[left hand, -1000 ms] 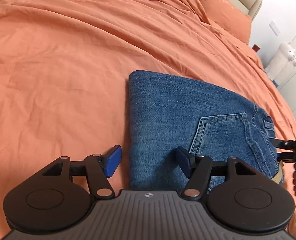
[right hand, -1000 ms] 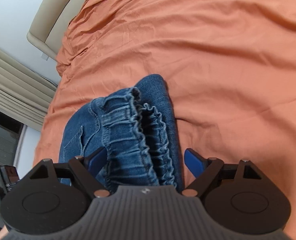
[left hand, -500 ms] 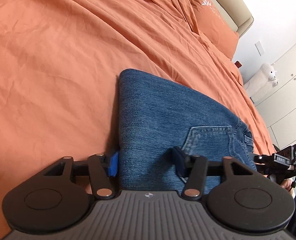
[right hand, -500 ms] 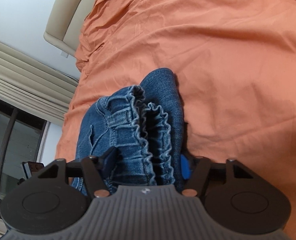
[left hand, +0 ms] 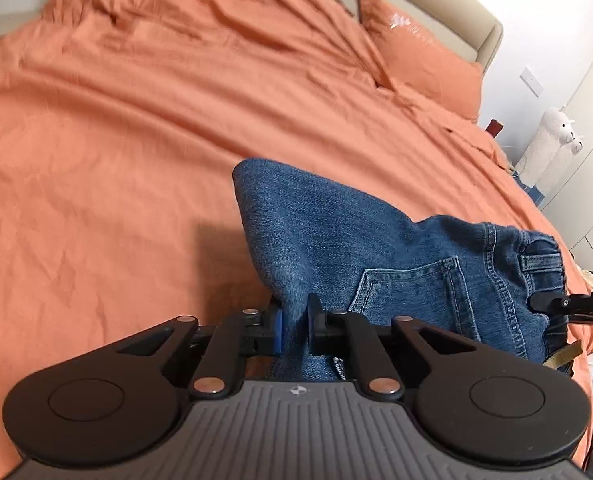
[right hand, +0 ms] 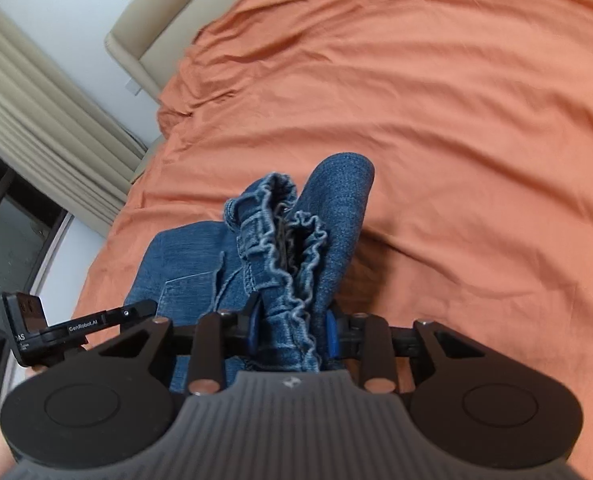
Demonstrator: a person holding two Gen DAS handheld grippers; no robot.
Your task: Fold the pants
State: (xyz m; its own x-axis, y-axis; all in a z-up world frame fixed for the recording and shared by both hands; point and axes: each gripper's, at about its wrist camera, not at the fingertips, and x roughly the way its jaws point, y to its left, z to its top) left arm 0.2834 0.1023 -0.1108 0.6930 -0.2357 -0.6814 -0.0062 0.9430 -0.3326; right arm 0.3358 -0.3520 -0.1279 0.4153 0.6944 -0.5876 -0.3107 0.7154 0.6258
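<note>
My left gripper (left hand: 295,328) has just closed on a pinched fold of the jeans (left hand: 376,248); denim fans toward 1 o'clock over the bed (left hand: 136,120). My right gripper (right hand: 292,330) has closed too, clamping the bunched waistband (right hand: 284,240), which stands toward 12.

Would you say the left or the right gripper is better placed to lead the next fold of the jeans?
Neither clearly: left gripper pinches the folded leg end of the jeans, right gripper clamps the bunched waistband; both should carry together.
</note>
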